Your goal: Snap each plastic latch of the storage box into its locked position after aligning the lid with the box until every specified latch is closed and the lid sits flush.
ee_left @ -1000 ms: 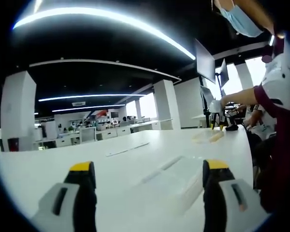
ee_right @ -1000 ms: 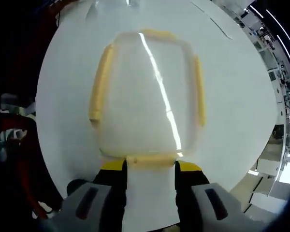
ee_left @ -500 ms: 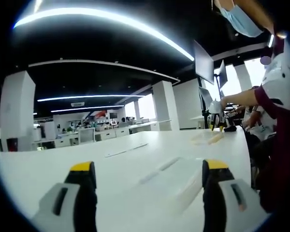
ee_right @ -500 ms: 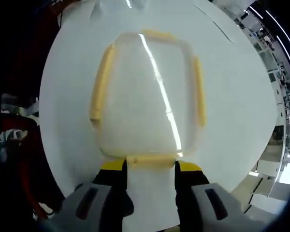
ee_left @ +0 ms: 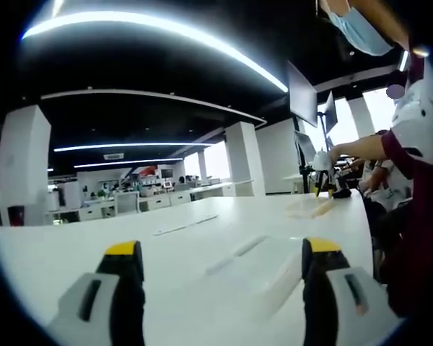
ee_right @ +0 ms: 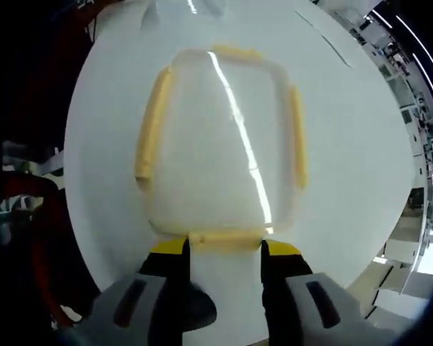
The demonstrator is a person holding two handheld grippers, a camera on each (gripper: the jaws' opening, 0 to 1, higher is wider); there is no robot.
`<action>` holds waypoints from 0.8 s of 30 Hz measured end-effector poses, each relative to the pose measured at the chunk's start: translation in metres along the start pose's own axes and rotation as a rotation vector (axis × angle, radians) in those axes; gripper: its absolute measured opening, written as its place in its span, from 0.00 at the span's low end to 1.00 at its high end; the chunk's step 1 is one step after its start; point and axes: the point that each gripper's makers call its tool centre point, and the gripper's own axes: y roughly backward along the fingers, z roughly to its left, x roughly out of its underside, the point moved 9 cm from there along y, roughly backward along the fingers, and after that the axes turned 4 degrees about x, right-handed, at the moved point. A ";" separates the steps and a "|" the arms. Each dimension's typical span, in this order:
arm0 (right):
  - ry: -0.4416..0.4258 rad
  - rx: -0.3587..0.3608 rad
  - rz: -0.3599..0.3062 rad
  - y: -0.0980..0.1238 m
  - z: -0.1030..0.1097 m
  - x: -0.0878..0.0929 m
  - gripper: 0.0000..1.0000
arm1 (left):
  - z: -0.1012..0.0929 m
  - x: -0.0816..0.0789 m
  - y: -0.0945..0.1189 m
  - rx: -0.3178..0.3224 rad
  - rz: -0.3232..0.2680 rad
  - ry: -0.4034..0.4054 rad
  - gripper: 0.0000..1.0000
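In the right gripper view I look down on the clear storage box [ee_right: 216, 144] with its lid on, lying on the white table [ee_right: 346, 144]. Yellow latches run along its left side [ee_right: 150, 126], right side [ee_right: 297, 137], far side [ee_right: 234, 52] and near side [ee_right: 227, 238]. My right gripper [ee_right: 225, 249] is open, its yellow-tipped jaws flanking the near latch. In the left gripper view my left gripper [ee_left: 221, 249] is open low over the table, with a faint clear plastic piece [ee_left: 263, 270] between its jaws. Far off, the right gripper [ee_left: 323, 173] stands over the box [ee_left: 310, 207].
A person in a white and maroon top [ee_left: 418, 180] stands at the table's right end. A monitor [ee_left: 303, 94] hangs above the far end. The table's rounded edge [ee_right: 79, 216] drops off left of the box, with red and dark furniture [ee_right: 36, 238] below.
Nothing has really moved: the box, its latches and both open grippers stand as before. Both views have shifted only a trace.
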 end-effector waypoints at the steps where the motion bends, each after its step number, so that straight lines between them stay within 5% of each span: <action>1: 0.000 0.000 0.001 0.000 0.001 0.000 0.37 | 0.000 0.000 0.000 0.002 0.000 -0.001 0.91; 24: 0.019 -0.004 0.004 0.005 0.022 -0.010 0.37 | -0.002 0.001 -0.003 0.025 -0.004 0.005 0.91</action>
